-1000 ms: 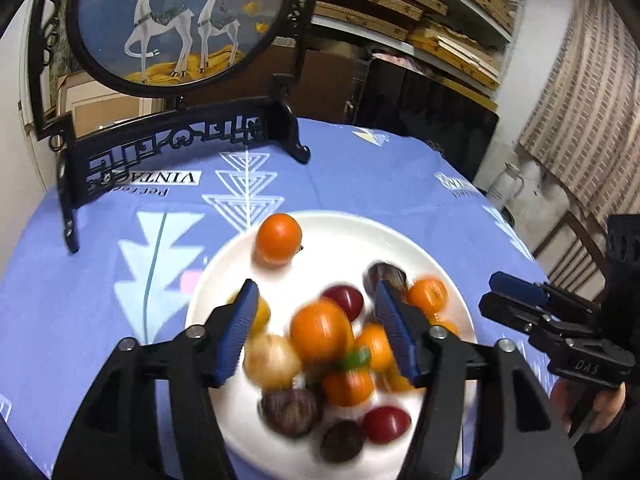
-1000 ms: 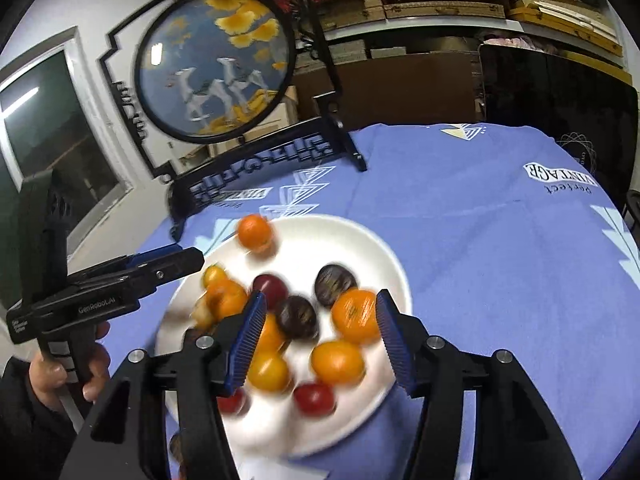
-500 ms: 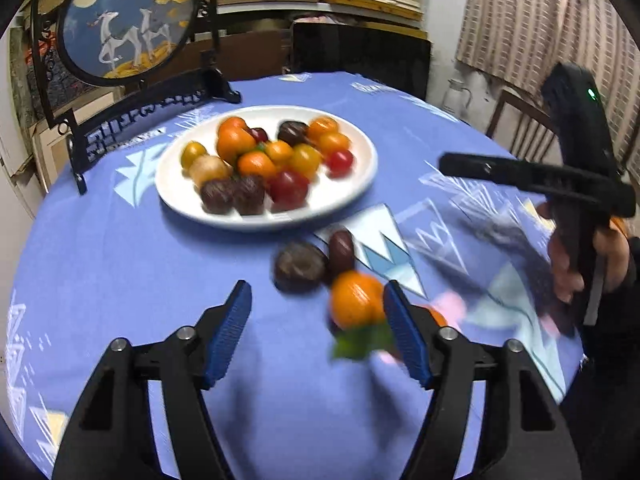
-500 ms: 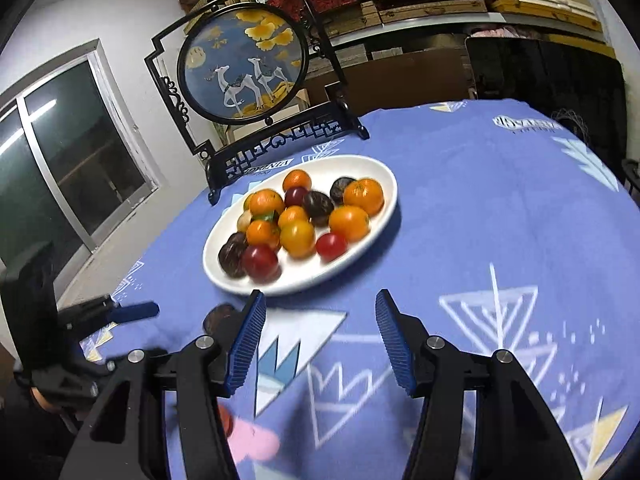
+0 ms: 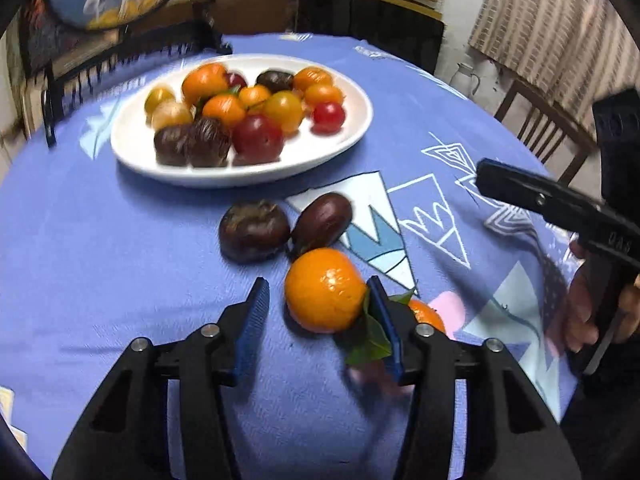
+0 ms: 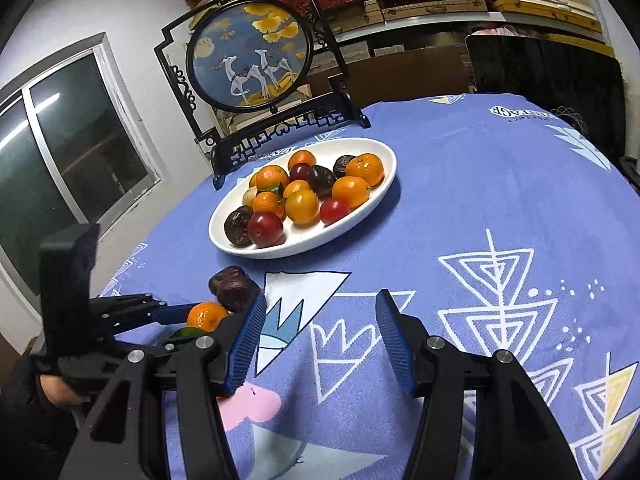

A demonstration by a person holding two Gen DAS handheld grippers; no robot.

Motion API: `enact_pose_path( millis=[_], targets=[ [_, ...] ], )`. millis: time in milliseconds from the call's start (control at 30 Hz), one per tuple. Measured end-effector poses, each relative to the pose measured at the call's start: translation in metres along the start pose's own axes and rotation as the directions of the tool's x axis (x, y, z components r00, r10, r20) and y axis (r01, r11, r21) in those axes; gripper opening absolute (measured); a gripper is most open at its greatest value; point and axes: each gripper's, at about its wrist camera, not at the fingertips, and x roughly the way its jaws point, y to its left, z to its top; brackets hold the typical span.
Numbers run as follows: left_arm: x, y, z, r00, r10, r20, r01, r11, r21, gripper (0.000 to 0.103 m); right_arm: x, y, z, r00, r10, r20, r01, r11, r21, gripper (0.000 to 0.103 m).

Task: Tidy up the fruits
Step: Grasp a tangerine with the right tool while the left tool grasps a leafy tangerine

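Note:
A white plate point(image 5: 344, 148) holds several oranges, plums and dark fruits on the blue tablecloth; it also shows in the right wrist view point(image 6: 384, 184). On the cloth in front of it lie two dark fruits point(image 5: 254, 230) point(image 5: 322, 220) and a leafy orange point(image 5: 325, 290). My left gripper point(image 5: 318, 312) is open, its fingers either side of this orange, the right pad touching it. A second orange point(image 5: 430, 316) peeks out behind the right finger. My right gripper point(image 6: 320, 334) is open and empty above bare cloth, to the right of the loose fruits point(image 6: 230, 288).
A black framed deer ornament point(image 6: 256, 60) stands at the table's far edge behind the plate. A wooden chair point(image 5: 536, 120) stands beyond the right edge. Shelves with boxes line the back wall.
Both grippers pulled back from over the plate to the near side of the table. My left gripper has moved closer, so that its fingers are now around the leafy orange.

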Motion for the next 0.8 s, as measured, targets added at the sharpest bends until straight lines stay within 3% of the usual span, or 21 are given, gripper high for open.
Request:
enact_pose_path(
  millis=[67,333,567,800],
  targets=[
    [-0.005,0.01,-0.003,0.999,-0.04,0.017,0.041,0.998,-0.041,0.039,0.0,-0.002,0.0,1.0,0.008,-0.001,-0.008,1.0,0.01,0.058],
    [-0.036,0.056,-0.026,0.997,-0.002,0.076,0.016,0.985,-0.172,0.039,0.001,0.009,-0.002,0.998,0.056,-0.021,-0.056,0.997,-0.045,0.058],
    [-0.031,0.051,-0.027,0.997,0.058,0.055,-0.05,0.99,-0.129,0.039,0.008,0.05,-0.018,0.985,0.118,-0.129,-0.14,0.974,-0.178,0.057],
    [-0.026,0.051,-0.025,0.997,0.065,0.04,-0.06,0.991,-0.116,0.038,0.021,0.093,-0.037,0.969,0.077,-0.234,-0.148,0.941,-0.304,0.06]
  ],
)
